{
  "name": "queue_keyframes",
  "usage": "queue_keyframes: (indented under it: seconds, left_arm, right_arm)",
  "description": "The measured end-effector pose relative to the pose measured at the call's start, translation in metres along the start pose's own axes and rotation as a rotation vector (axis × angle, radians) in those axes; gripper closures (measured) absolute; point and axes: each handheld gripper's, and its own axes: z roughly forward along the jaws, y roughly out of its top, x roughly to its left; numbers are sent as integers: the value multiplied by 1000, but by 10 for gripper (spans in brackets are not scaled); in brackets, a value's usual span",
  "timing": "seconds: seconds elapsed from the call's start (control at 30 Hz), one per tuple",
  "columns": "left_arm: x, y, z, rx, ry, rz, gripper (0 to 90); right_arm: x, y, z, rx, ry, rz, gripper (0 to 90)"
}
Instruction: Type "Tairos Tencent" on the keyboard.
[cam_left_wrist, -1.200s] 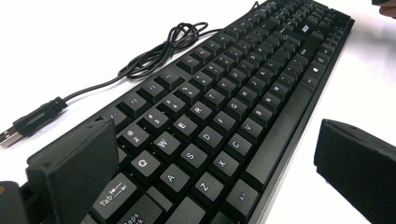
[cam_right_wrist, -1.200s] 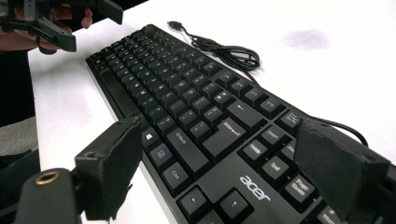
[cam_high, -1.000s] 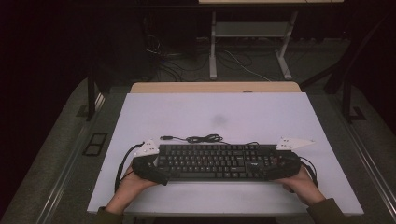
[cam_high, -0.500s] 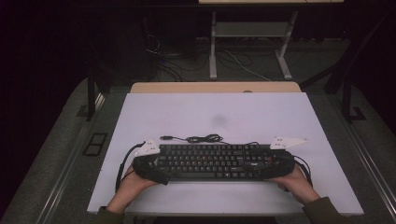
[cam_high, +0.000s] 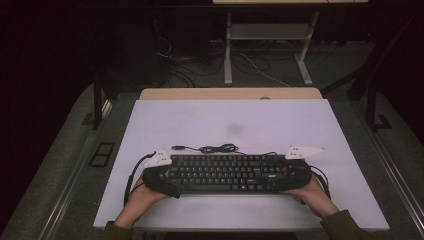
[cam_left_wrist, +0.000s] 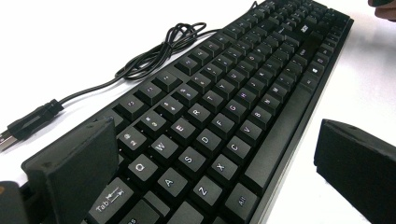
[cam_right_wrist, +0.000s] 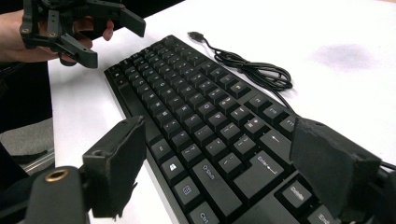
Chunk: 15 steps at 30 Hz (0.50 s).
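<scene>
- A white table (cam_high: 300, 125) stands in a dark room.
- A black keyboard (cam_high: 227, 172), cable (cam_high: 215, 148) coiled behind, lies between the released left gripper (cam_high: 159, 176) and right gripper (cam_high: 292, 175).

Keyboard (cam_high: 227, 172): black, pale key legends. Its cable (cam_high: 215, 148): black. Counter (cam_high: 235, 122): white, one faint grey smudge. Both grippers' jaws: matte black. Grey plates top the left gripper (cam_high: 159, 167) and right gripper (cam_high: 296, 162).

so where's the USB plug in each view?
High view: USB plug lies on the table behind the keyboard, left of middle.
Left gripper view: plug at the left edge.
Right gripper view: plug near top centre.
Shared landmark: the coiled cable.
</scene>
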Motion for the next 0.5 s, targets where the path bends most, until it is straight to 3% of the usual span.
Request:
queue_keyframes:
  seconds: [0.3, 0.33, 0.5]
  left_arm:
    - [0, 0, 1, 2, -1, -1, 0]
    - [0, 1, 1, 1, -1, -1, 0]
    - [0, 0, 1, 1, -3, -4, 0]
  right_arm:
    - [2, 2, 8, 2, 12, 4, 182]
    - [2, 3, 11, 4, 13, 3, 244]
    - [2, 5, 16, 3, 41, -3, 293]
